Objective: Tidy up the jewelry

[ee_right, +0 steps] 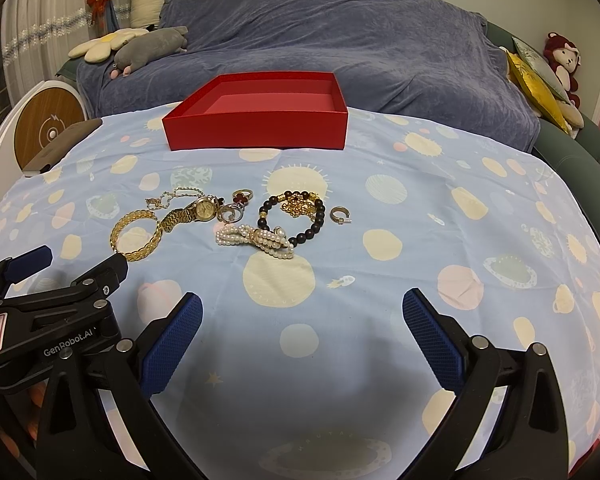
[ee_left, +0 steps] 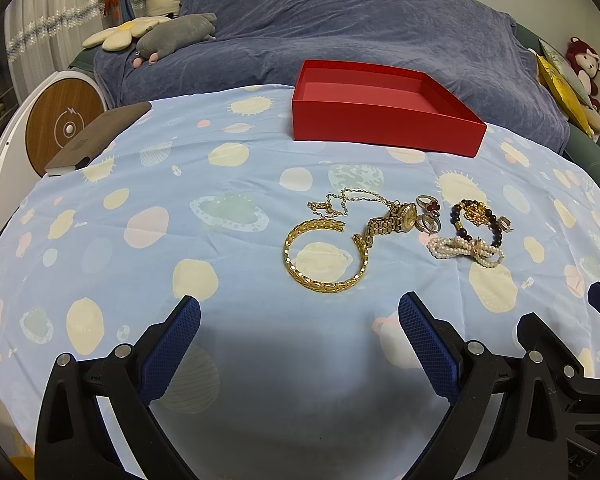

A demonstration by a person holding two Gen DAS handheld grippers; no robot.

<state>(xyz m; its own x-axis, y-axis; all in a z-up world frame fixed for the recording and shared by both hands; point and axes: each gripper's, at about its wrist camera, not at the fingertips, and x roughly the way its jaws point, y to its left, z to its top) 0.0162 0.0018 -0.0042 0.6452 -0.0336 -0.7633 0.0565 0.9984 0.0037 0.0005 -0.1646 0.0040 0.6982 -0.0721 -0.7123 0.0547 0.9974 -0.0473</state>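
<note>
Jewelry sits in a loose cluster near the middle of the counter, which is draped in a light blue cloth printed with cream and pink planets. Wide gold woven-link bangle, open-ended C shape, lies flat at the cluster's left end. Touching its open end is a gold-tone wristwatch with round pale dial and link band. A thin gold chain necklace is tangled just behind the watch, toward the far edge. Beside the watch: a ring with red flower-shaped stone and a silver-tone ring, close together, possibly touching. Right of them, a dark round-bead bracelet with gold ornamental charm lies in a loop. A multi-strand white pearl bracelet twisted into a knot lies in front of it, overlapping its near side. A small gold hoop earring sits just right of the bead bracelet, apart from it.

Shallow red cardboard box, open top, pinkish-red inside, stands near the far edge, well apart from the cluster, nothing visible inside.

Left tool hovers near the front edge, blue pads spread wide, nothing held. Right tool likewise spread wide, holding nothing, just beside the left one.
</note>
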